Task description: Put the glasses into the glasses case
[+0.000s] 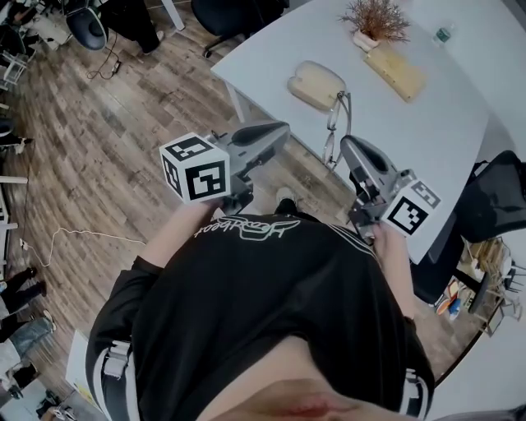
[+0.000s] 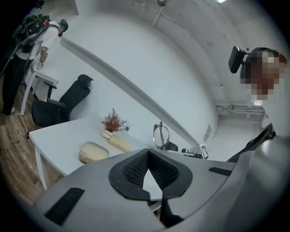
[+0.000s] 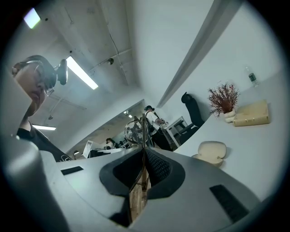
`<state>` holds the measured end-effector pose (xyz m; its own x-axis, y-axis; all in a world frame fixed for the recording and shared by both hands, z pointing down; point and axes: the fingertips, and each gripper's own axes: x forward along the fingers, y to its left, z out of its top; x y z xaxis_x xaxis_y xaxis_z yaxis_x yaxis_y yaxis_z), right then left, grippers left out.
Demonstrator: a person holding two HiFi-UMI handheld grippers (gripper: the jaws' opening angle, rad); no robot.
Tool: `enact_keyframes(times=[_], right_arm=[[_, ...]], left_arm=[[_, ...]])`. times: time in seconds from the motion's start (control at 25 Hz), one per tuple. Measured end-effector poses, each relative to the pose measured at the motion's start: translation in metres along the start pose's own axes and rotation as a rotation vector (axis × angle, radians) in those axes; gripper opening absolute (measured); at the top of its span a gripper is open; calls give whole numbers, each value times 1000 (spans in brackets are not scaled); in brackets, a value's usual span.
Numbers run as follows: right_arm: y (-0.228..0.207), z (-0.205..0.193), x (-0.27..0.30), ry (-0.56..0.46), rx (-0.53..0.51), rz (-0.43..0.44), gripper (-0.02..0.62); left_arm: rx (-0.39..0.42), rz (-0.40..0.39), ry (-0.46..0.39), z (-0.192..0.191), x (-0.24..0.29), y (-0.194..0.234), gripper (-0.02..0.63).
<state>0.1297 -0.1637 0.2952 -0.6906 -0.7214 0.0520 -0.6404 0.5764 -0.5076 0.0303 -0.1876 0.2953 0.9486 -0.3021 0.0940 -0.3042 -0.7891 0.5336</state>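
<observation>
The glasses [image 1: 334, 123] hang upright over the near edge of the white table [image 1: 427, 131], with my right gripper [image 1: 345, 146] shut on one temple. In the right gripper view the thin frame [image 3: 137, 129] runs up from between the pads. The cream glasses case [image 1: 316, 85] lies on the table just beyond the glasses, and I cannot tell whether its lid is up. The case [image 3: 210, 152] is also in the right gripper view, and the case [image 2: 94, 152] shows in the left gripper view. My left gripper [image 1: 279, 131] hovers off the table's near edge, left of the glasses, shut and holding nothing.
A small dried plant [image 1: 376, 20] in a pot, a pale wooden block [image 1: 396, 70] and a small bottle [image 1: 444, 33] stand at the table's far side. A black office chair [image 1: 493, 197] sits at the right. Wooden floor [image 1: 99, 148] lies to the left.
</observation>
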Motion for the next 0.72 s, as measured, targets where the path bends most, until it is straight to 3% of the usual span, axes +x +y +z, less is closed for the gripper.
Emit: enact_keyframes(times=[0.72], right_arm=[[-138,47,64,58,65,-11,20]], left_arm=[[-71,85,43,27,81,101,6]])
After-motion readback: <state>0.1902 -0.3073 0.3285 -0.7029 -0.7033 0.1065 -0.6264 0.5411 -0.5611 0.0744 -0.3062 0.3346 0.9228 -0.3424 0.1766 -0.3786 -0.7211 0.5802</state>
